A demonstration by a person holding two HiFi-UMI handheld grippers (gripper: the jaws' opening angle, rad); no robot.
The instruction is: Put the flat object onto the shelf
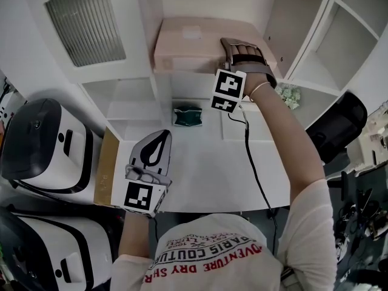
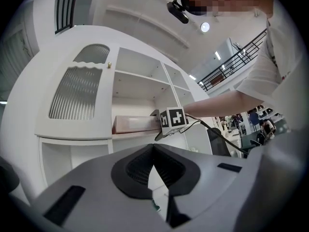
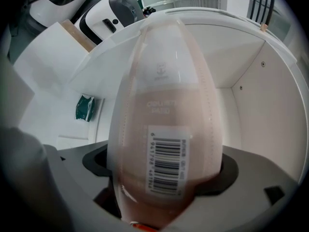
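**Right gripper**: grey moulded plastic with dark ribbed pads and a black-and-white marker cube on its body. The jaws stand wide apart around the right end of the pale pink, flat rectangular cardboard box. A dark gap shows beside the box on one side, so the pads bracket it without clamping.

**Box:** smooth and matte, with a white barcode label on its upper face. It lies flat on the white shelf board in an open compartment of the white painted cabinet. Its long side runs across the compartment, and its right end sits between the jaws.

**Right arm:** bare forearm stretched forward and up to the shelf, a thin bracelet at the wrist. A black cable trails down from the gripper.

**Left gripper**: same build. Its jaw tips are together with nothing between them. It is held low near the body and well apart from the box.

**Surroundings:**
- A white tabletop below the cabinet.
- A small crumpled dark green packet at the back of the tabletop.
- A ribbed translucent arched cabinet door at upper left.
- A brown cardboard panel beside the left gripper.
- Rounded white-and-black machines at far left.
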